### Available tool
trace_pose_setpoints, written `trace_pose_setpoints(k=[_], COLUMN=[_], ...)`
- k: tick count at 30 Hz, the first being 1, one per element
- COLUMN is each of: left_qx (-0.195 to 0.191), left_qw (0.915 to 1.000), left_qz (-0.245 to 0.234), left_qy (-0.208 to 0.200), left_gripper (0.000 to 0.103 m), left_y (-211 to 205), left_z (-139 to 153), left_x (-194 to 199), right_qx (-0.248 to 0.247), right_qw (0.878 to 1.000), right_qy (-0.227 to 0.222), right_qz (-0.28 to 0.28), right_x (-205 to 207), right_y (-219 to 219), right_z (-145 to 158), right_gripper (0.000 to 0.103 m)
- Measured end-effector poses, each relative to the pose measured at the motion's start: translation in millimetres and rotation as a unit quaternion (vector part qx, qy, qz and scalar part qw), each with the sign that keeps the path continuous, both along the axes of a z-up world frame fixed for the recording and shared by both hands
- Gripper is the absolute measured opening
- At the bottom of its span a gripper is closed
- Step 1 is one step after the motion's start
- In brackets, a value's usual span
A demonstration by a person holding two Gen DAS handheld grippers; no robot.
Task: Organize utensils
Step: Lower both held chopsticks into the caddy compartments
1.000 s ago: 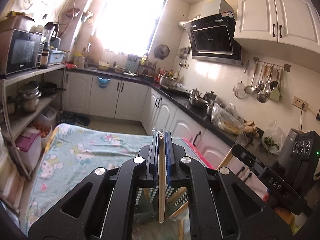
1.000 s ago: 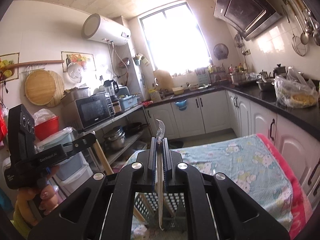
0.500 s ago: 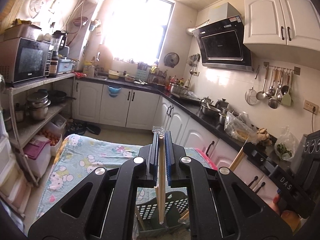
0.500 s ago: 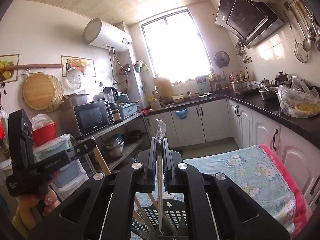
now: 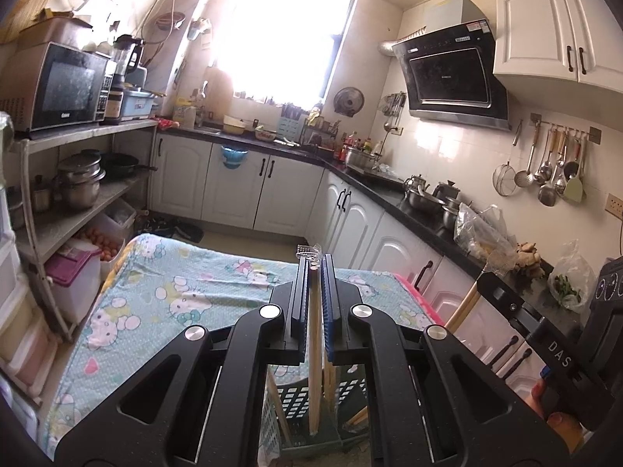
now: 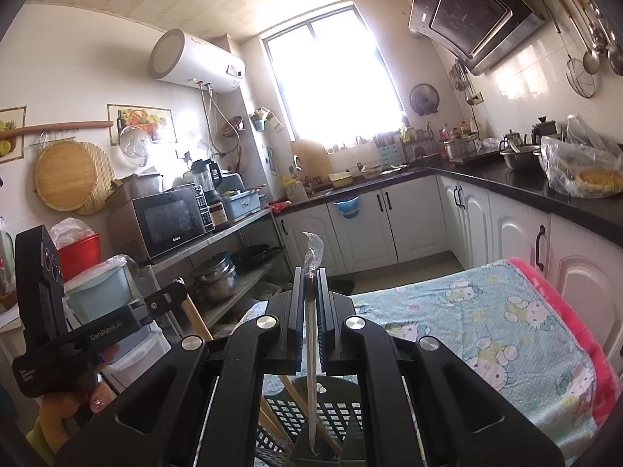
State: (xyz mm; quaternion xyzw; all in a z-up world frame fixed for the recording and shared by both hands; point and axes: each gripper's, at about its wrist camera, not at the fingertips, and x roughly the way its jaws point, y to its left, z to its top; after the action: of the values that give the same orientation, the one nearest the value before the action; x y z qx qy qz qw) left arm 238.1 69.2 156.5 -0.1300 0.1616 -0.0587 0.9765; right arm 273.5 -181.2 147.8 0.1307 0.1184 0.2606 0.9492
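while both tools [image 5: 316,311] [image 6: 310,303] pinch wrapped chopsticks [image 5: 314,369] [image 6: 311,369], i reckon neither's dropped into the basket [image 6: 296,408] at six o'clock yet.

left tool [image 5: 316,303]: jaws clamped, pointing slightly down | right tool [image 6: 311,303]: jaws clamped, near level

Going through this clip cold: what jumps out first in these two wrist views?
Each gripper is clamped on a wrapped pair of chopsticks: the left gripper and right gripper hold theirs upright over a dark slotted utensil basket at the bottom of frame. Behind lies a cartoon-cat tablecloth, and the blown-out window glares at the far wall.
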Motion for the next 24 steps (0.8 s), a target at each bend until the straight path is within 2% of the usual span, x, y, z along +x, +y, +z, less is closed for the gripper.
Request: trace_pose_setpoints(k=[24], left_qx=[-0.03], left_qw=[0.9972], left_qz=[-0.005], left_qy=[0.069], left_gripper=[0.004], left_y=[-3.5], left_z=[-60.8], left_x=[25.7], right_qx=[0.016], right_qw=[0.998], right_qy=[0.056], right_qz=[-0.01], right_x=[19.6], right_y=[3.9], right_z=[-58.9], right_gripper=[0.007])
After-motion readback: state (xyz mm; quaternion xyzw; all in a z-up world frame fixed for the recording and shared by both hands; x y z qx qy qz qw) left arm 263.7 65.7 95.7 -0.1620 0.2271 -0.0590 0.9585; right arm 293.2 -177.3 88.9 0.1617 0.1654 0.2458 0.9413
